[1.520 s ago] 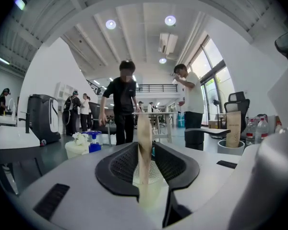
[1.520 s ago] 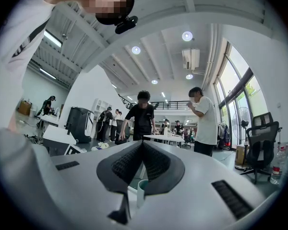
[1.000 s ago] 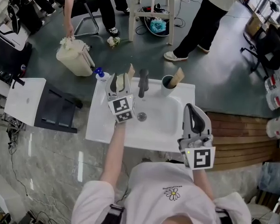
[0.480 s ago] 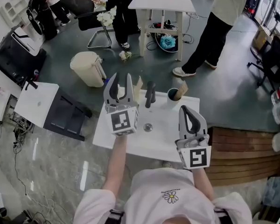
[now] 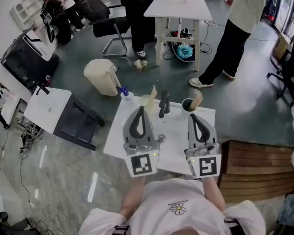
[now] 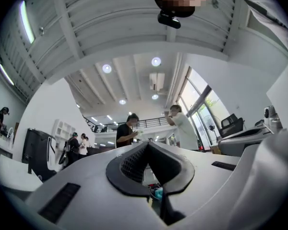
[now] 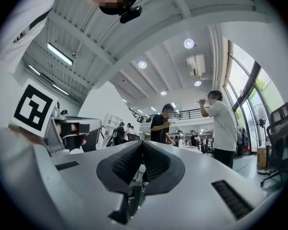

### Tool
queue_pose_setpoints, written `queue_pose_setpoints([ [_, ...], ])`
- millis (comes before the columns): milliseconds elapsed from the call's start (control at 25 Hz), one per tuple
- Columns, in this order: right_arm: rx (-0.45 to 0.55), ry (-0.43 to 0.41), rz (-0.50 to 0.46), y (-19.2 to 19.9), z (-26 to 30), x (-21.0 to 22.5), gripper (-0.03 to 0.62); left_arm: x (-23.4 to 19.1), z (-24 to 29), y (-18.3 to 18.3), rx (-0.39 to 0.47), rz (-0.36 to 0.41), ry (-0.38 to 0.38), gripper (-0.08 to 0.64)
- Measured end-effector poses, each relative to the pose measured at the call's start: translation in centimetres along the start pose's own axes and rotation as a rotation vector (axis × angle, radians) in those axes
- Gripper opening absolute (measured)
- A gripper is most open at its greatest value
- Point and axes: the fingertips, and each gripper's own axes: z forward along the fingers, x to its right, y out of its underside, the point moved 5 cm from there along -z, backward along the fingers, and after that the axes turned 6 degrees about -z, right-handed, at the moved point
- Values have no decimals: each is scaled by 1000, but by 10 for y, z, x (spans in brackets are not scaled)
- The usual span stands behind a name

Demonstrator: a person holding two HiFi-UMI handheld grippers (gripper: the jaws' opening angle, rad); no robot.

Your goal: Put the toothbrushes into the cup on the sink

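Note:
The white sink (image 5: pixel 175 131) lies below both grippers in the head view. At its back right a dark cup (image 5: pixel 187 105) holds a tan toothbrush (image 5: pixel 197 98). At the back left a pale cup (image 5: pixel 147 101) holds another tan toothbrush (image 5: pixel 153 91). My left gripper (image 5: pixel 140 109) is raised over the basin; its jaws have just closed and nothing is between them. Its pads (image 6: pixel 134 164) meet in the left gripper view. My right gripper (image 5: pixel 195 116) hangs beside it, shut and empty, pads (image 7: pixel 153 162) together.
A black faucet (image 5: pixel 164 104) stands between the two cups. A blue-capped bottle (image 5: pixel 123 92) sits at the sink's back left corner. Beyond are a cream bin (image 5: pixel 102 76), a white table (image 5: pixel 179 6), a wooden bench (image 5: pixel 259 165) at right, and people standing.
My left gripper has lifted from the back of the sink toward me, and its jaws went from wide open to shut with nothing in them. The right gripper has barely moved.

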Motion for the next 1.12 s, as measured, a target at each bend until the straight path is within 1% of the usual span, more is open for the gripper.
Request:
queue_pose_setpoints([
  [160,-5,-5,-1,2,0,-2,12,7,-18,21,-73,-35,-8,16],
  [280,-16,-8,16,5,0,-3,12,9,-28,28,-100,-22,-14,16],
  [360,-29,-10,7,9,0,-3,12,9,-30,31,-108,-22,-15,15],
  [560,-66,0,15,15,-2,-1,12,8,-29,28,-101,-18,-18,15],
  [880,-71,9,18,15,-2,6,12,5,-22,25,-88,-25,-21,15],
  [1120,-77,10,21,18,-2,6,12,6,-23,28,-94,-23,-16,15],
])
